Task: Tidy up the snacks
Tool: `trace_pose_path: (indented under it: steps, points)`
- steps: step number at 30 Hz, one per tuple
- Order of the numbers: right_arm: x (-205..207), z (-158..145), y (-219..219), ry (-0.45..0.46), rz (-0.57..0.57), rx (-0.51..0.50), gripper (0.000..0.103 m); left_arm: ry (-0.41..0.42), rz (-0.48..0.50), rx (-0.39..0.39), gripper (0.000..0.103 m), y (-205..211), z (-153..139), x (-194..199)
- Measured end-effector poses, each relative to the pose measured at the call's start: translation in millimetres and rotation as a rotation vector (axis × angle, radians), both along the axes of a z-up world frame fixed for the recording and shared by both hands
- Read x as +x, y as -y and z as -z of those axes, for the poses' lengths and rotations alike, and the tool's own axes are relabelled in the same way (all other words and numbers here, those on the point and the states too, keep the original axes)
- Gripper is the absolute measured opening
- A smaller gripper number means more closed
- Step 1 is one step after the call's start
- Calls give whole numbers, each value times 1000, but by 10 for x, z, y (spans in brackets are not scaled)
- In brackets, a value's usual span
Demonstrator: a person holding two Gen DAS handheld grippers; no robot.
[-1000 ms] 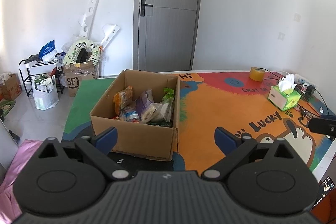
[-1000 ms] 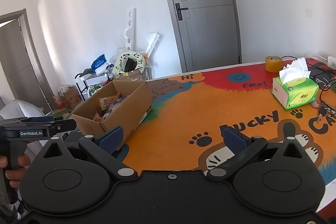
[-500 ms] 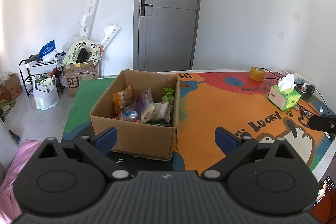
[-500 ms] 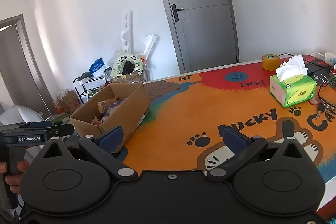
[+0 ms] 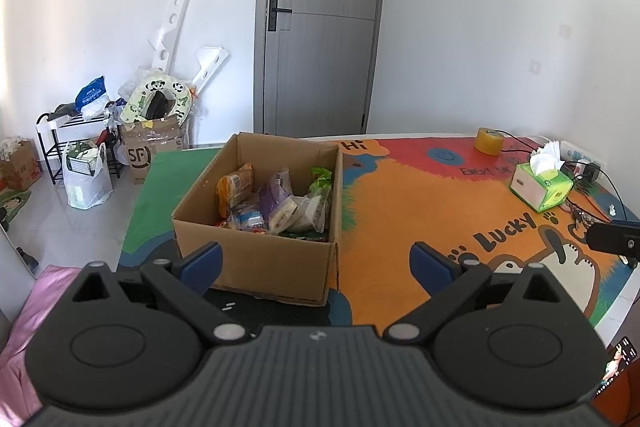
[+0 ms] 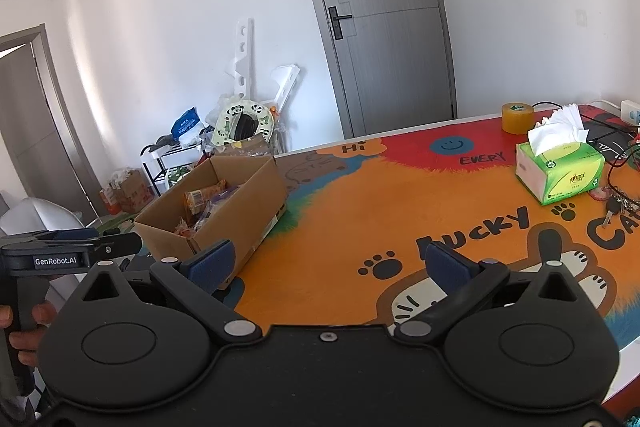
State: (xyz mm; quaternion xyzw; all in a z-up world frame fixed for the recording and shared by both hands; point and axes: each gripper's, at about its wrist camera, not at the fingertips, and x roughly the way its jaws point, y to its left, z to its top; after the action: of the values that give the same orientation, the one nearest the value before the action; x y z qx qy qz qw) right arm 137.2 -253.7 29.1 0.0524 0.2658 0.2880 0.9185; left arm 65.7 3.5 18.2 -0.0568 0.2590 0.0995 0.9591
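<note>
Blue-padded and spread wide, the left tool (image 5: 316, 263) fills the bottom of its frame and holds nothing; the right tool (image 6: 328, 263) is equally wide and empty, low in its own frame, pointed across the table (image 6: 360, 211) with its bright cartoon mat.

Just beyond the left tool, at centre frame, stands the open cardboard box (image 5: 256, 259), top flaps gone, resting on the table near its edge. Inside lies a loose heap of snacks (image 5: 276, 203): an orange packet (image 5: 234, 187) leaning against the left wall, a purple pouch (image 5: 272, 195) in the middle, pale clear-wrapped pieces beside it, a green wrapper (image 5: 320, 183) toward the right wall.

These packets look light, soft and crinkly, with slick film that could slide between pads. A pinch on a sealed end or a flat face would probably hold best; squeezing the puffed middle may crush what is inside. The orange packet, standing highest, seems easiest to reach.

Farther off, upper right, a green tissue box (image 6: 560, 171) and a roll of tape (image 6: 518, 117) sit well apart from the box.
</note>
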Motion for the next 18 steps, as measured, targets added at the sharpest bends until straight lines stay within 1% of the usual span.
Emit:
trace_pose_path:
  steps: [18]
  points:
    - [-14, -13, -35, 3, 2, -17, 103, -4, 5, -7, 99, -11, -13, -15]
